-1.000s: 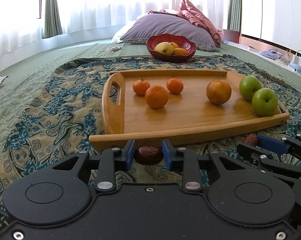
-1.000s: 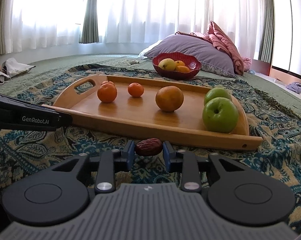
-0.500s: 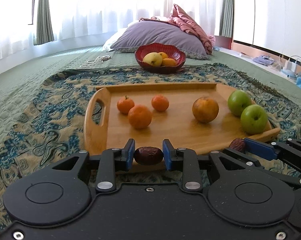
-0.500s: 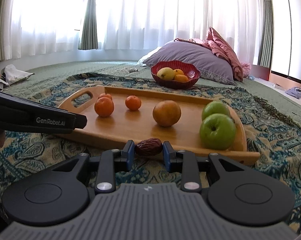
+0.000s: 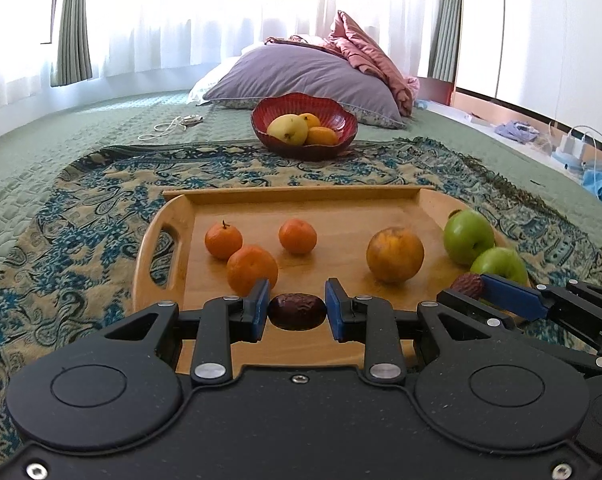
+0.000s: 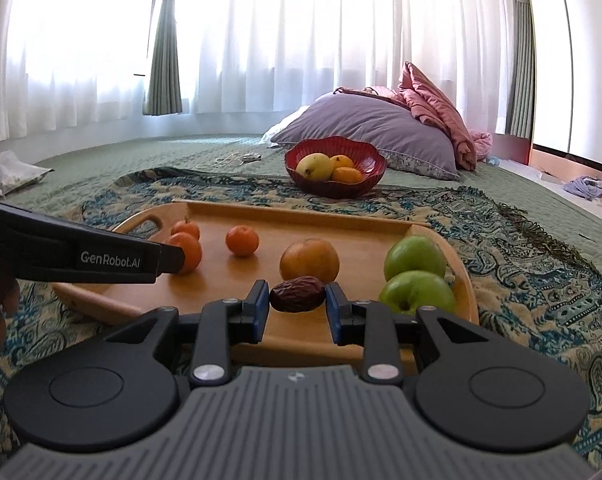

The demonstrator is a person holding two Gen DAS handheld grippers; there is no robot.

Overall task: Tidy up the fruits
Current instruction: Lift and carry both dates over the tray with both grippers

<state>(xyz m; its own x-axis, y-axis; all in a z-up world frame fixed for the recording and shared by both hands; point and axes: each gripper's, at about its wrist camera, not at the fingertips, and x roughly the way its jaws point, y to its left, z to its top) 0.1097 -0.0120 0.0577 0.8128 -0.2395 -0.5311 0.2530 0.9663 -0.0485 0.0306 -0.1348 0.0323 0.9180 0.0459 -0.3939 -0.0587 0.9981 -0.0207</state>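
My left gripper [image 5: 297,311] is shut on a dark brown date [image 5: 297,312], held over the near edge of the wooden tray [image 5: 301,200]. My right gripper [image 6: 297,300] is shut on a second date [image 6: 297,299], also over the tray's near part. That right date [image 5: 467,286] also shows in the left wrist view, at the right. On the tray lie three small oranges [image 5: 252,269], a larger orange [image 5: 395,255] and two green apples [image 5: 468,236]. The left gripper's black body [image 6: 81,258] crosses the right wrist view at the left.
A red bowl [image 5: 337,118] with a yellow fruit and oranges stands beyond the tray on a patterned blue-and-tan cloth [image 5: 81,216]. Pillows [image 5: 301,76] and a pink blanket lie behind it. A cable [image 5: 169,125] lies on the green quilt. Clutter sits at the far right [image 5: 581,148].
Both grippers have risen and moved forward with their dates, from in front of the tray's near rim to over the tray. The tray now appears lower and nearer in both views.
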